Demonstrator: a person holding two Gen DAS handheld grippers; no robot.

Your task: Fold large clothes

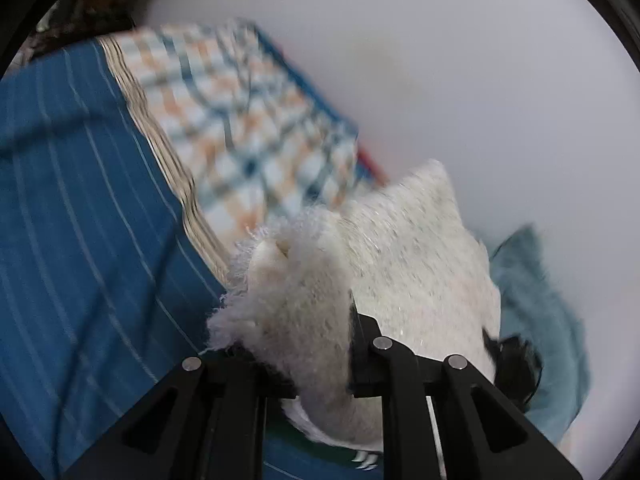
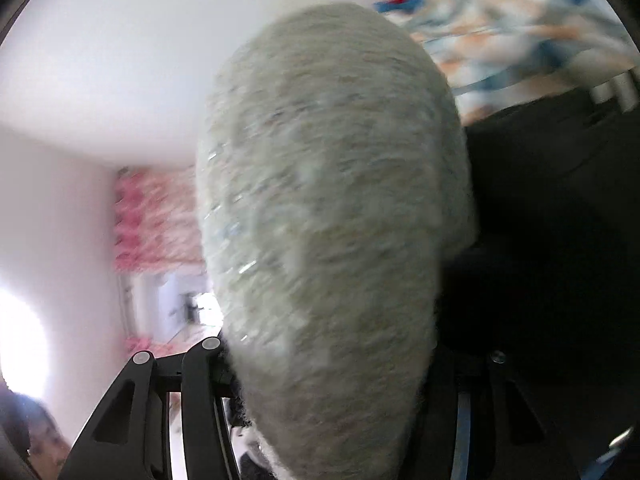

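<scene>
The left gripper (image 1: 320, 344) has its fingers clamped on the fuzzy cream sweater (image 1: 384, 264), whose frayed edge juts toward 10 o'clock over the blue striped bedsheet (image 1: 80, 200). A plaid blanket (image 1: 240, 120) lies at 11 o'clock; bare white wall fills 1 to 3 o'clock. The right gripper (image 2: 332, 360) also grips the sweater (image 2: 332, 200), which blocks its view.

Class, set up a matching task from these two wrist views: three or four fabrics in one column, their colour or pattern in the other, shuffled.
1. fuzzy knit garment held in the left tongs
2. striped bedsheet
3. folded cloth
4. crumpled cloth

A. orange-and-blue check
B. cream white
C. teal
D. blue with pale lines

Pairs: 1-B, 2-D, 3-A, 4-C
</scene>
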